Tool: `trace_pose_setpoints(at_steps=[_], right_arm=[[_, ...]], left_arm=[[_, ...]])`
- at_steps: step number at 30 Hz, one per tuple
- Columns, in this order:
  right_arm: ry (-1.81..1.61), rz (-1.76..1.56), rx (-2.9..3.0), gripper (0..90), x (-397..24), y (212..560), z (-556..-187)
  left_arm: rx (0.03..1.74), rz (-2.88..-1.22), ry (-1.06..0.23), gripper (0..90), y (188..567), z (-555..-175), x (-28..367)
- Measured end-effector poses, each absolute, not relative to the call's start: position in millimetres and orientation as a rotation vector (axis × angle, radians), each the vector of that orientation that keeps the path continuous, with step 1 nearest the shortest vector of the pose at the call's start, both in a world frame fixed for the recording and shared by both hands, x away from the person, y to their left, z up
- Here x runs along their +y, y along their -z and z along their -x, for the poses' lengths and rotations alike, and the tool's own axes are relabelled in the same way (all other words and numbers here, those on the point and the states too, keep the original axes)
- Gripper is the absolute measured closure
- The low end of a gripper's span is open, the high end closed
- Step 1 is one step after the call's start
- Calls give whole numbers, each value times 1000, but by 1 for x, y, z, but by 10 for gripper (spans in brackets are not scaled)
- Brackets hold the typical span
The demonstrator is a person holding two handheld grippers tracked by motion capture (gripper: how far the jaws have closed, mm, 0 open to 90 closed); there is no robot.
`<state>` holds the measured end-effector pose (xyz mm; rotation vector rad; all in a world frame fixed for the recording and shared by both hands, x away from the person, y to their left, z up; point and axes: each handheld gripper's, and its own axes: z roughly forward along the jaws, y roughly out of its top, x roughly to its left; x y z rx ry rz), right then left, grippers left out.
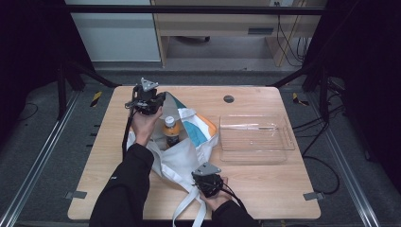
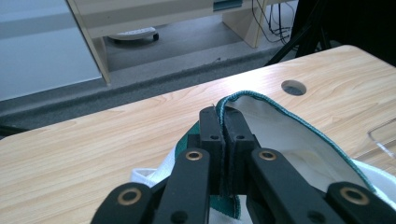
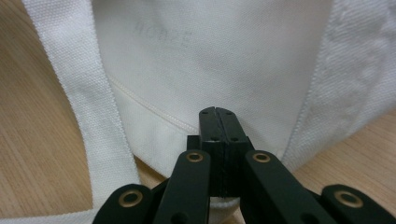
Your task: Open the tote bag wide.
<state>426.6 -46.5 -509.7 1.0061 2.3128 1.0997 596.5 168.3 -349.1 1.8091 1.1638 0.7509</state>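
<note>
A white cloth tote bag [image 1: 182,156] with teal and orange print lies open on the wooden table [image 1: 265,182]. A bottle [image 1: 171,131] of orange drink with a pale cap stands inside its mouth. My left gripper [image 1: 152,100] is at the bag's far left rim, held up off the table. In the left gripper view its jaws [image 2: 223,114] are shut on the teal-edged rim [image 2: 261,100]. My right gripper [image 1: 207,180] is at the bag's near edge. In the right gripper view it [image 3: 218,114] is shut on the white hem [image 3: 154,114], between the two white straps [image 3: 88,107].
A clear plastic tray [image 1: 289,142] sits on the table to the right of the bag. A round cable hole [image 1: 229,99] lies near the table's far edge. Dark frame posts stand at both sides, with cables on the floor at the right.
</note>
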Motion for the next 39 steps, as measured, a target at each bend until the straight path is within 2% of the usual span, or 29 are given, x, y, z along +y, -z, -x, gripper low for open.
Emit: trace_pose_setpoints(at_steps=[12,19,25,31,39], right_arm=[[-1098,-1009,2315,900,-47,510,-427],[-1099,-1006,2314,900,-46,510,-427],[-1100,-1004,2314,900,-47,510,-427],[-1099,-1005,2314,900,-46,510,-426],[-1103,-1006,2315,900,-47,510,-427]], left_arm=[[1240,-1828,-707,877,372,-610,177],[1206,-1839,-711,868,370,-607,179],[1125,-1844,-728,733,360,-592,185],[1054,-1866,-750,645,350,-570,198],[1030,-1867,-763,616,354,-548,220]])
